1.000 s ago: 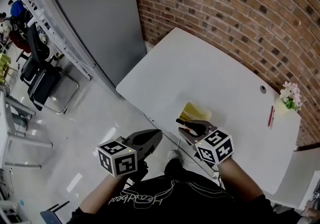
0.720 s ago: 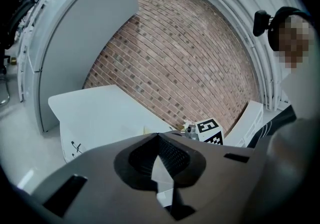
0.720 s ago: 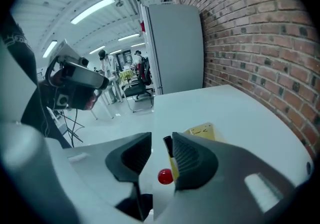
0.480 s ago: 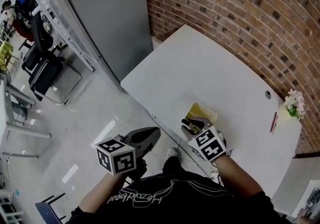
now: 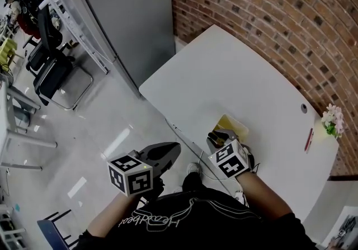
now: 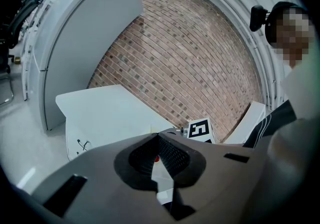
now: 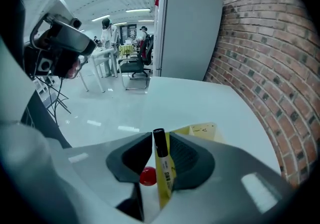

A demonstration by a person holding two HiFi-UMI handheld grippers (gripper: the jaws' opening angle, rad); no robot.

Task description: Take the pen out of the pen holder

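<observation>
A yellow pen holder (image 5: 236, 126) stands near the front edge of the white table (image 5: 224, 70). My right gripper (image 5: 218, 138) points steeply down into it. In the right gripper view a pen (image 7: 162, 160) with a black cap and a white body stands upright between the pads, and the yellow pen holder (image 7: 202, 130) shows behind it. The right gripper (image 7: 160, 144) has its jaws closing, and both pads touch the pen. A red round tip (image 7: 147, 176) lies lower in the holder. My left gripper (image 5: 169, 152) hangs off the table's edge over the floor, jaws together, holding nothing; the left gripper (image 6: 157, 137) view shows the same.
A red pen (image 5: 308, 138) lies at the table's far right beside a small pot of flowers (image 5: 333, 118). A round cable hole (image 5: 304, 108) is in the tabletop. A brick wall runs behind the table, a grey partition (image 5: 123, 14) stands to its left, and chairs (image 5: 53, 70) beyond that.
My right gripper has sunk toward the yellow holder and rolled, so its marker cube now faces up more. The left gripper has hardly moved.
</observation>
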